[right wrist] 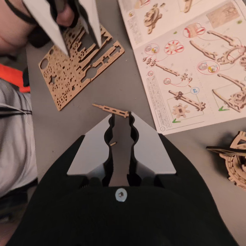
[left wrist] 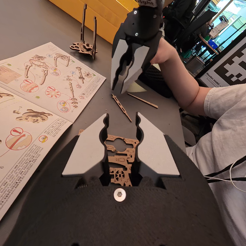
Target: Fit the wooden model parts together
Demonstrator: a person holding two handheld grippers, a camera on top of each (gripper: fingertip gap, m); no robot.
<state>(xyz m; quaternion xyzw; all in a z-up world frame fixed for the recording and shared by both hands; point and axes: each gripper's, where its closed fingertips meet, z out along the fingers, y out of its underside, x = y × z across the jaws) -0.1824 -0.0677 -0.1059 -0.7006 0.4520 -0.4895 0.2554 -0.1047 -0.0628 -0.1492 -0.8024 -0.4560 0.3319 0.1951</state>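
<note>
Task part-way, by the look of it. Partly built wooden model (left wrist: 85, 45) upright toward the desk's (left wrist: 33, 26) far edge, beside the instruction sheet (left wrist: 50, 79). Slotted wooden strip (right wrist: 111, 110) loose on the desk, thin stick (left wrist: 143, 100) near it, both unfitted. Right claw (right wrist: 120, 114) open, empty, tips just over the strip's end. Left claw (left wrist: 121, 115) open, empty, above the punched parts sheet (right wrist: 74, 71) near the desk's front edge. Picking up and slotting still ahead.

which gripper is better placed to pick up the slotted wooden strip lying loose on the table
Right. The right gripper is open with its tips at the slotted strip; the left gripper hangs open over the parts sheet.
</note>
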